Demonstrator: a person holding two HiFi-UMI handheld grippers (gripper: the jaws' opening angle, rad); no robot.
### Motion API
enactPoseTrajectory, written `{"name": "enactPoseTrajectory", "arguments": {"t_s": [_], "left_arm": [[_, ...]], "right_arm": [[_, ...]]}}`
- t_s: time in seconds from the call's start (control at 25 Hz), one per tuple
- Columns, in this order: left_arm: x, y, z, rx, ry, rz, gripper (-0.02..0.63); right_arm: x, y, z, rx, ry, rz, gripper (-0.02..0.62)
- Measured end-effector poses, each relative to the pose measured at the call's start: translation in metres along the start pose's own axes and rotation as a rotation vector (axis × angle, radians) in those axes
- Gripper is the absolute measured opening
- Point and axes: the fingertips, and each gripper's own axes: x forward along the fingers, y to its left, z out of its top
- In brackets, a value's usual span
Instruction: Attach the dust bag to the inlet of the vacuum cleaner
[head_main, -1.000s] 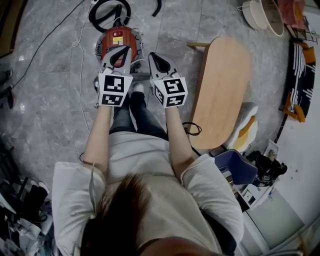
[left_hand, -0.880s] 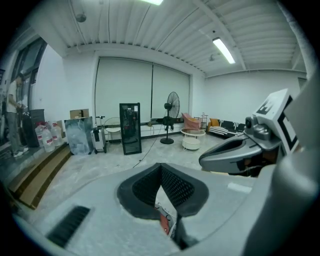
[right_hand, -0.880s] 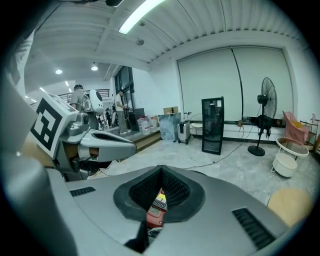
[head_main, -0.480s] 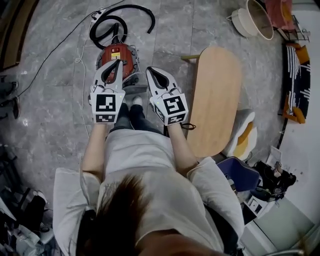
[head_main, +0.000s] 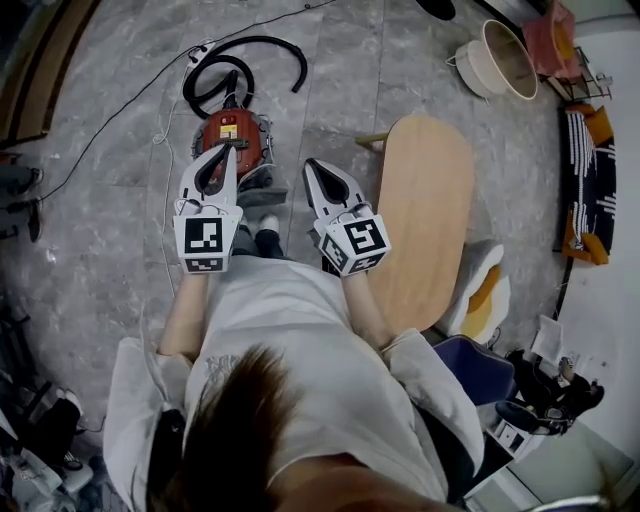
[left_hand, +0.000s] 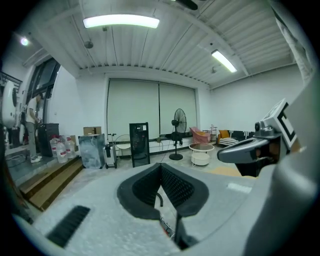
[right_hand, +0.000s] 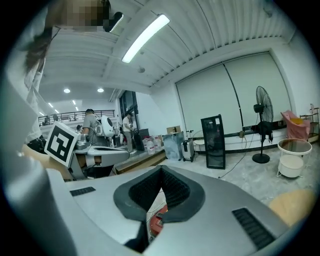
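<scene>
Plainly the left gripper (head_main: 229, 152) and the right gripper (head_main: 311, 165) are both closed on nothing, held side by side above the red canister vacuum cleaner (head_main: 232, 135), which sits on the grey stone floor (head_main: 100, 200) just ahead of the person. No dust bag shows in any view, so it is probably best to find it first. One gripper can then pinch its collar while the other steadies the canister, pushing squarely onto the inlet. Well off to the right, cream round tubs (head_main: 505, 50) stand nested, the top one apparently empty.

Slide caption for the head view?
Person holds left gripper and right gripper shut, empty; red vacuum on floor ahead, table at right.
</scene>
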Motion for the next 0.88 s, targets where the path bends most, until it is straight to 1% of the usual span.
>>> {"name": "enactPoseTrajectory", "arguments": {"t_s": [0.2, 0.36, 0.52, 0.68, 0.88], "left_arm": [[-0.007, -0.015, 0.009, -0.003, -0.029, -0.001, 0.017], [-0.012, -0.023, 0.019, -0.013, -0.067, -0.019, 0.017], [-0.015, -0.031, 0.026, 0.006, -0.095, -0.042, 0.017], [-0.017, -0.035, 0.024, -0.018, -0.102, -0.043, 0.017], [-0.011, -0.034, 0.018, -0.011, -0.094, -0.04, 0.017]], "right_arm": [[-0.013, 0.004, 0.006, -0.017, -0.026, 0.022, 0.0], [-0.019, 0.003, 0.014, -0.014, -0.051, 0.024, 0.0], [-0.029, -0.001, 0.019, -0.009, -0.085, 0.03, 0.0], [-0.032, -0.007, 0.013, -0.004, -0.071, 0.013, 0.001], [-0.029, -0.014, 0.005, 0.002, -0.057, 0.007, 0.002]]}}
